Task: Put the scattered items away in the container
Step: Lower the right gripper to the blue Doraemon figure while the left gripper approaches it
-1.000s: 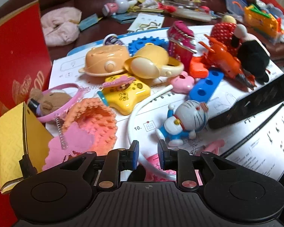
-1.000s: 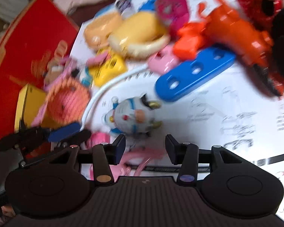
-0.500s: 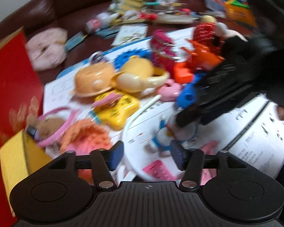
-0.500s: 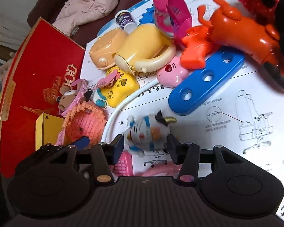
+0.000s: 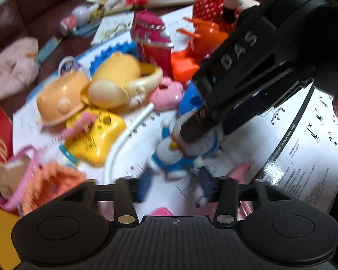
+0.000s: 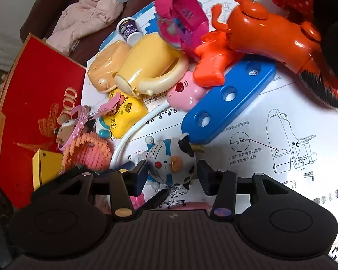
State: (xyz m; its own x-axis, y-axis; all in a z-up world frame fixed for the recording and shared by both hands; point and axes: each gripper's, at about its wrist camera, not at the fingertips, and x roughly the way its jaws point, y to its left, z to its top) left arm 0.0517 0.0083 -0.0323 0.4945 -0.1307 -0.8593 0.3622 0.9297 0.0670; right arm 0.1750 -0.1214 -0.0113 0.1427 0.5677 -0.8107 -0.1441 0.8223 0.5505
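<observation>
Right claw (image 6: 171, 175) straddles the Doraemon figure (image 6: 171, 162), fingers spread on either side of it, not quite pinching. It's one round blue-and-white cat toy with a red nose, whiskers and black cow patches, lying on the white instruction sheet (image 6: 270, 135) on the worktop, just below one blue three-hole plate (image 6: 227, 103). Beside it curves one white tube (image 6: 133, 132). Left claw (image 5: 175, 190) is spread wide, gripping nothing, low and near the same figure (image 5: 169, 155); the view is blurred. One red box (image 6: 33, 112) stands on the left.
</observation>
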